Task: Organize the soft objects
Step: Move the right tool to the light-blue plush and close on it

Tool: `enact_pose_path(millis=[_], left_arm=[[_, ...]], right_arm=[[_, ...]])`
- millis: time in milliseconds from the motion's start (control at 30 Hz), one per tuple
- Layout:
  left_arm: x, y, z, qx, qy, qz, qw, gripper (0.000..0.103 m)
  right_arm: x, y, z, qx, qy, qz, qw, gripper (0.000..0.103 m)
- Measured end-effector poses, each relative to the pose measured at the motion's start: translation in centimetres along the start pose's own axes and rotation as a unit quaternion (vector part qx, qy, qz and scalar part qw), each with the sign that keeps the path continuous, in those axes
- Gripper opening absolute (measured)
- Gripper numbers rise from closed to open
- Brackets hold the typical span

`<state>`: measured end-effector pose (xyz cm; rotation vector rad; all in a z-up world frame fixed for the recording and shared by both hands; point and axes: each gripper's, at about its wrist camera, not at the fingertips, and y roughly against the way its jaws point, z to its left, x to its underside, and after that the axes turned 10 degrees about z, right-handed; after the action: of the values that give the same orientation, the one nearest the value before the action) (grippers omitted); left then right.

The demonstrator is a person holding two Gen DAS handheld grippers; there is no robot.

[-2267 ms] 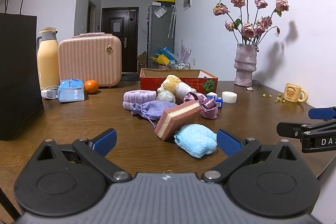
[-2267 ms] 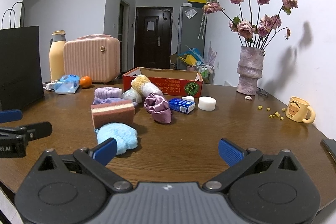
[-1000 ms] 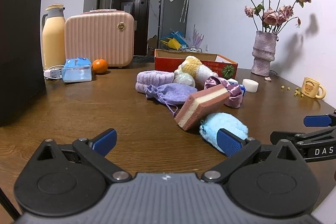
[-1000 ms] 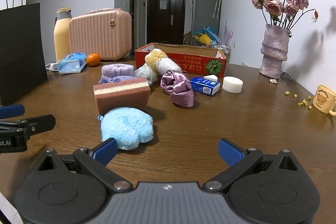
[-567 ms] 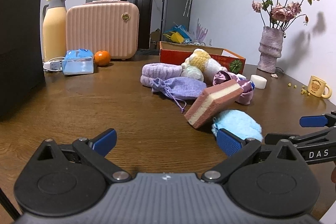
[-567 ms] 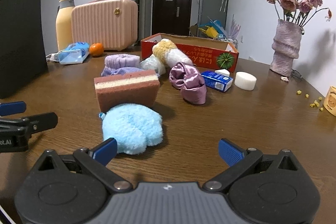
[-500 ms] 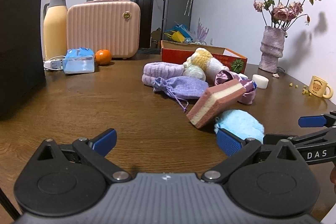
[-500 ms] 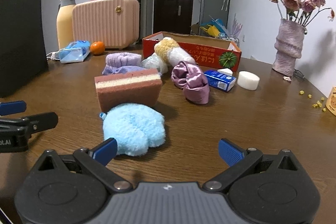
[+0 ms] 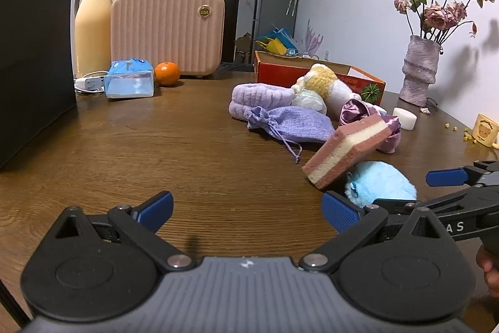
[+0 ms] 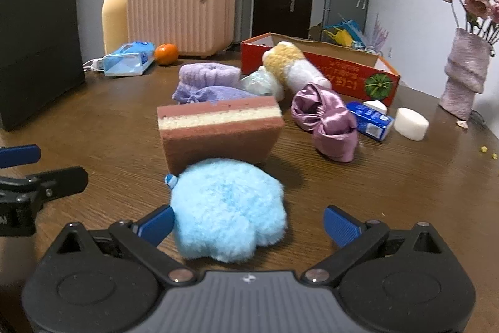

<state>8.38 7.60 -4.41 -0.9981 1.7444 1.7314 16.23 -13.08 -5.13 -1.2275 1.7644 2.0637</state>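
A fluffy light-blue puff [image 10: 229,208] lies on the wooden table [image 10: 109,120], between the fingers of my open right gripper [image 10: 249,223], nearer the left finger. Behind it leans a pink-and-cream sponge [image 10: 218,131]. Further back lie a lilac drawstring pouch [image 9: 293,124], a lilac towel roll [image 10: 209,75], a satin purple scrunchie [image 10: 327,122] and a yellow-and-white plush [image 10: 291,64]. My left gripper [image 9: 248,211] is open over bare table, left of the puff [image 9: 380,184] and sponge [image 9: 346,150]. The red cardboard box [image 10: 327,64] stands behind the pile.
A black paper bag [image 9: 34,46] stands at the left edge. A cream thermos [image 9: 92,27], pink case [image 9: 168,30], tissue pack [image 9: 129,81] and orange [image 9: 167,73] sit at the back left. A blue carton [image 10: 371,116], white puck [image 10: 411,124], flower vase [image 9: 419,71] and mug [image 9: 485,130] are at the right.
Both grippers have moved forward toward the pile. My right gripper has closed in until the blue puff sits between its open fingers. Nothing on the table has shifted.
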Motion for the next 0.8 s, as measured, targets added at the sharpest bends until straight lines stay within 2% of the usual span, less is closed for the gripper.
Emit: enact_pose_path(millis=[167,467,800], left_arm=[[-0.1,-0.3,0.1,0.0,0.003,0.006,1.0,0.103],[-0.2,-0.8,0.1,-0.002,0.003,0.011,0.9999,0.103],[-0.3,-0.9,-0.3,-0.005,-0.003,0.015,0.9999,0.103]], right_arm=[[-0.8,-1.1,0.2,-0.007,0.012,0.008,1.0,0.101],[-1.7,-3.0,0.1,-0.027,0.017,0.02,0.999,0.083],[-1.5,-3.2,-0.3,-0.048,0.011,0.016,0.999,0.077]])
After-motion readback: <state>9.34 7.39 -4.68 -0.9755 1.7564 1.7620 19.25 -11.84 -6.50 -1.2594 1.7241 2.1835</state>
